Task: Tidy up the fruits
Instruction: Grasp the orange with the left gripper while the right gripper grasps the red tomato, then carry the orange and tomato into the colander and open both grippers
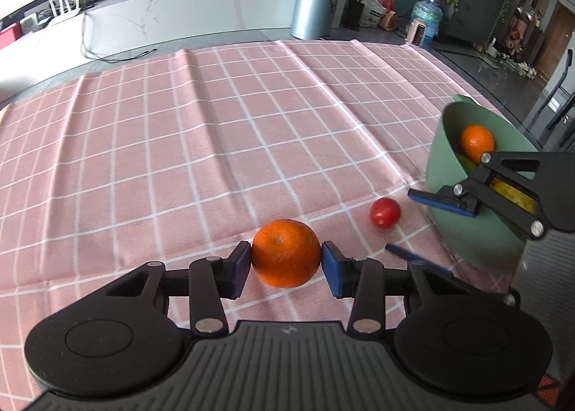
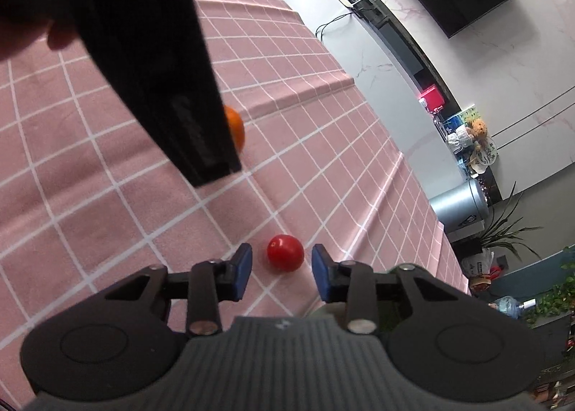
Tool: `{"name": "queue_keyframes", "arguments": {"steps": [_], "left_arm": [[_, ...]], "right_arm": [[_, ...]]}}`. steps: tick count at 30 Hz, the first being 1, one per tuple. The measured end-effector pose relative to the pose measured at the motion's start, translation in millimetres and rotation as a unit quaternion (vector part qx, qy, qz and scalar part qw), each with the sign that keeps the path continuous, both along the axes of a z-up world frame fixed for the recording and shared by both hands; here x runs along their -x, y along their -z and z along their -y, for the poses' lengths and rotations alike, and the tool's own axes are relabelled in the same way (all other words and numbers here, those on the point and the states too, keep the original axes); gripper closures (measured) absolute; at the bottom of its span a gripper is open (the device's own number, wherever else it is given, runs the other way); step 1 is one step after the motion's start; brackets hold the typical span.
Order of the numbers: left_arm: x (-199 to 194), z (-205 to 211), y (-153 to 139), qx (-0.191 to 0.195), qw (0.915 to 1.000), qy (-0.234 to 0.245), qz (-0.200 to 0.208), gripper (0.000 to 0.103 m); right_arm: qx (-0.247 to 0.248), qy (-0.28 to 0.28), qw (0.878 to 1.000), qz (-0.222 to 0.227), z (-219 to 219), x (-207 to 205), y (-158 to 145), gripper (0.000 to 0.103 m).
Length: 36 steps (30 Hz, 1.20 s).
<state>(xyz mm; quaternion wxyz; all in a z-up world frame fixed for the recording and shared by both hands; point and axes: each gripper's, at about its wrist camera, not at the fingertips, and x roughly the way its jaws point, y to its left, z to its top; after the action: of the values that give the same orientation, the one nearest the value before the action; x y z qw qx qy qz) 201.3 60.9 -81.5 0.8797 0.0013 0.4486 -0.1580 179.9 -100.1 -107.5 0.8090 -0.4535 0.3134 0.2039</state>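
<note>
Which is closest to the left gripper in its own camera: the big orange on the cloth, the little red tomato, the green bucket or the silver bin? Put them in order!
1. Round orange, between the left gripper fingers.
2. Small red tomato, just right on the pink checked cloth.
3. Pale green plastic bucket, at the right edge.
4. Silver metal bin, on the floor beyond the table.

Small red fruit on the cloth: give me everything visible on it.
The small red fruit, likely a tomato, is round, smooth and glossy, with a faint dimple on top. It rests on the pink checked tablecloth, just short of the green bucket and apart from the orange. It lies between the right gripper's blue pads with gaps on both sides; nothing else touches it.
</note>
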Motion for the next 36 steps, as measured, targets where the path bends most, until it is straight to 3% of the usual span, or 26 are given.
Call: {"name": "queue_keyframes", "arguments": {"steps": [7,11,20,27,32,36], "left_arm": [[2.5,-24.3,-5.1,0.011,0.9991,-0.042,0.0,0.055],[1.6,-25.1,-9.5,0.017,0.999,-0.041,0.005,0.055],[11.6,-13.9,-14.4,-0.001,0.9995,-0.03,0.009,0.055],[21.1,-5.8,-31.3,0.006,0.9993,-0.031,0.019,0.055],[34.0,8.1,-46.7,0.021,0.999,-0.03,0.025,0.055],[41.1,31.1,-59.7,0.025,0.9991,-0.008,0.032,0.055]], "right_arm": [[0.02,0.013,1.0,-0.014,-7.5,-17.6,7.0,0.075],[0.026,0.017,0.999,-0.027,-6.7,-22.3,12.5,0.081],[0.003,0.025,1.0,-0.01,-5.5,-17.3,4.6,0.082],[-0.106,0.038,0.994,0.01,8.5,12.7,-45.9,0.082],[-0.21,0.079,0.974,0.01,38.7,36.8,-87.1,0.082],[-0.259,0.115,0.959,0.007,68.0,53.6,-105.2,0.082]]}}
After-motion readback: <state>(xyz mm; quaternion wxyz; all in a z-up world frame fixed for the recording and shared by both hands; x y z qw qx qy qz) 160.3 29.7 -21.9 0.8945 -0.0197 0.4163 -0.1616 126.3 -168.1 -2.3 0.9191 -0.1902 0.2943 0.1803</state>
